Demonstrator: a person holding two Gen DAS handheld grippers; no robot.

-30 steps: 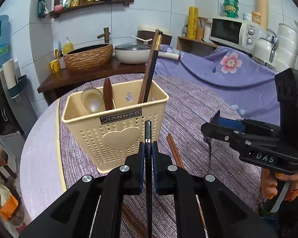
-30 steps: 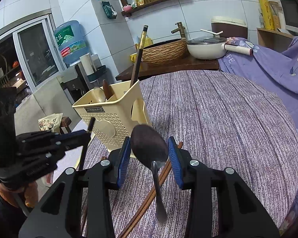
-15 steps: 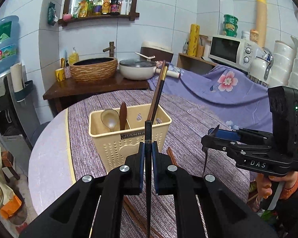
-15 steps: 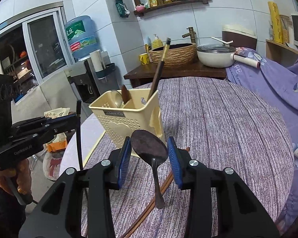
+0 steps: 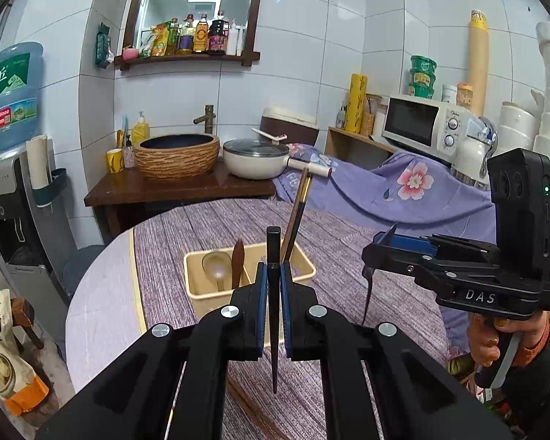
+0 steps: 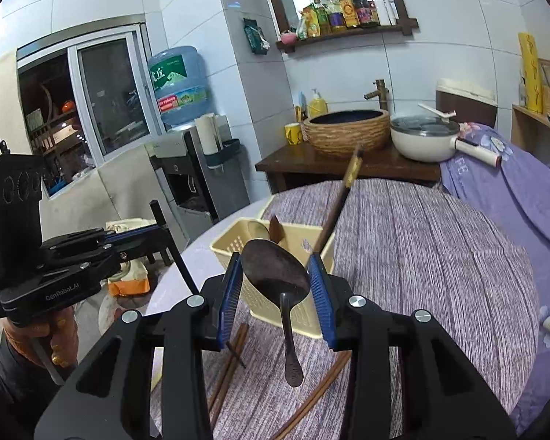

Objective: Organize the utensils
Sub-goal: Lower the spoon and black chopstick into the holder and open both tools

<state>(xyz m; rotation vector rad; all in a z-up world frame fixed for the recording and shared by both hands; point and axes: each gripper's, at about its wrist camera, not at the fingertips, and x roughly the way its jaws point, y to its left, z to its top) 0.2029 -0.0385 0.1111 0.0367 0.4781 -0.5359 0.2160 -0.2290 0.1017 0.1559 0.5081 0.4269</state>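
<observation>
basket: spoon, chopsticks inside | left gripper clamps black chopstick | right gripper grips dark spoon | loose chopsticks left on table

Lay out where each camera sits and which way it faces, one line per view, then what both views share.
Left wrist view: sits on the left gripper, looking along its fingers over the basket toward the sink wall; the black chopstick is clamped upright; the right gripper and its hand show at right.
Right wrist view: sits on the right gripper, facing the basket; it holds the dark spoon; the left gripper shows at left.
Shared: basket, purple tablecloth, woven sink bowl.
</observation>
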